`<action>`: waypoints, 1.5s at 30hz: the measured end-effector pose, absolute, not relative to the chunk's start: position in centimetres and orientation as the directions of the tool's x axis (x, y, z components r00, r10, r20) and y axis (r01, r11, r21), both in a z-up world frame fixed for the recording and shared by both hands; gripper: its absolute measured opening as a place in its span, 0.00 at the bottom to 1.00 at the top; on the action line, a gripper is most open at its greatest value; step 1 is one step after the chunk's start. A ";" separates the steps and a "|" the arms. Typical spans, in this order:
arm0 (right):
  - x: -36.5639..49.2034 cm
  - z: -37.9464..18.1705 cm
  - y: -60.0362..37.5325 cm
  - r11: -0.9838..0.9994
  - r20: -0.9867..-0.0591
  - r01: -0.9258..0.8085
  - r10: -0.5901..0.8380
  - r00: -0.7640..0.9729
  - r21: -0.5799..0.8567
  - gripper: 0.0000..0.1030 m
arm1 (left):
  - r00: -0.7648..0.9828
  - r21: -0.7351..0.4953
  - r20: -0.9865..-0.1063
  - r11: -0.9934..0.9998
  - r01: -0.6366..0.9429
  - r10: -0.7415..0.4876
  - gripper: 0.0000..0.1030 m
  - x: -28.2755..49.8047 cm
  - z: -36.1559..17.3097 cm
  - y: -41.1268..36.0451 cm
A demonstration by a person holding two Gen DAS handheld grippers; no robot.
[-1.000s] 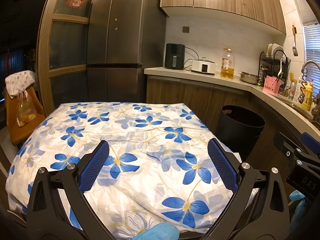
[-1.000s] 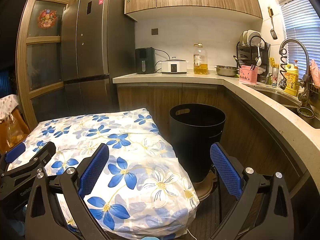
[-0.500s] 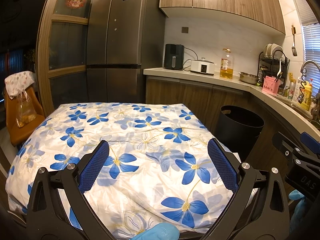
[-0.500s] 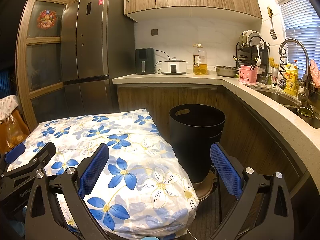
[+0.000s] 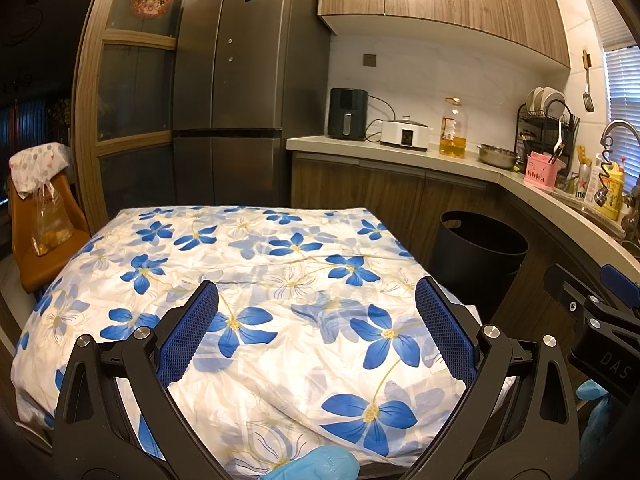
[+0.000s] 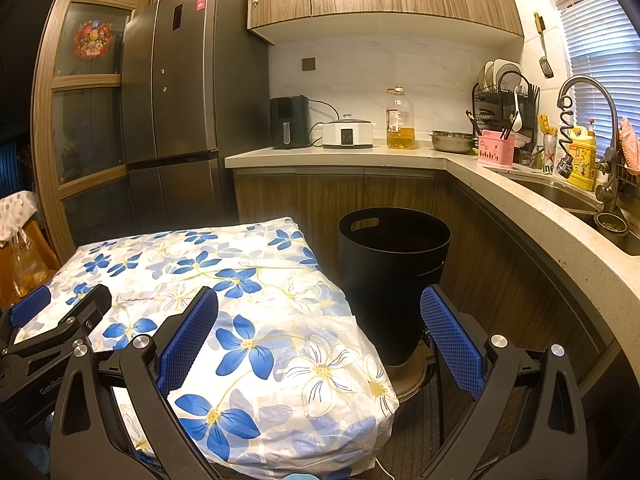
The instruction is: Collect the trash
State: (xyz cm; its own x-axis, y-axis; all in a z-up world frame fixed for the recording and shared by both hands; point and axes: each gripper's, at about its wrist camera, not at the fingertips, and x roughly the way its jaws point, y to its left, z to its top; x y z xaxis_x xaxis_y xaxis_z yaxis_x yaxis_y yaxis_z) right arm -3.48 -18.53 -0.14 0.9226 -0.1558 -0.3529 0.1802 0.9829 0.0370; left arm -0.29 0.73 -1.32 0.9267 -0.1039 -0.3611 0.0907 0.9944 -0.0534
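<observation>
You have both claws spread wide and holding nothing: the left gripper [image 5: 316, 332] hangs over the near half of the white tablecloth printed with blue flowers [image 5: 256, 280], and the right gripper [image 6: 320, 344] straddles that cloth's right-hand corner with the round black plastic trash bin [image 6: 394, 276] at about 12 o'clock just beyond its right finger. No trash shows in either view; the cloth looks bare, and what lies inside the bin is too dark to tell, so the step in hand is probably a search or a first approach. To do it well, sweep your left wrist slowly from 9 o'clock, where the orange chair carrying a clear plastic bag [image 5: 48, 220] stands, round toward 3 o'clock, and keep the jaws apart until a piece sits squarely between the pads. Hold the right gripper near the bin so that the drop is short, and keep the two tools from knocking, since the right one already shows at 3 o'clock in the left view. Counted: one bin, standing on the floor between the table and the wooden counter cabinets; one covered table; two grippers, four blue ribbed pads in all; one tall grey steel refrigerator [image 6: 180, 112] at 11 o'clock; one chair; no trash items in view.
</observation>
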 end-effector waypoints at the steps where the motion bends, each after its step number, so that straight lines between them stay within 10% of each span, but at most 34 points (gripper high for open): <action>1: -3.5 -0.2 -18.6 0.983 -0.353 0.180 -0.156 0.922 0.037 0.95 | 0.927 -0.053 -0.361 0.995 0.090 -0.103 0.94 -0.3 -1.3 0.7; 45: -3.5 -0.1 -18.5 0.982 -0.350 0.186 -0.161 0.923 0.037 0.95 | 0.926 -0.047 -0.359 0.993 0.111 -0.120 0.94 -0.5 -1.0 0.4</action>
State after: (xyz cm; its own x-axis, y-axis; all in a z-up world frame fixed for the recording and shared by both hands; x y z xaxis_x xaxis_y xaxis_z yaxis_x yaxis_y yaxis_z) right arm -3.55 -18.47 -0.08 0.9226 -0.1614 -0.3504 0.1857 0.9819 0.0366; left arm -0.53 0.38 -1.05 0.9256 -0.1204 -0.3589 0.1108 0.9927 -0.0473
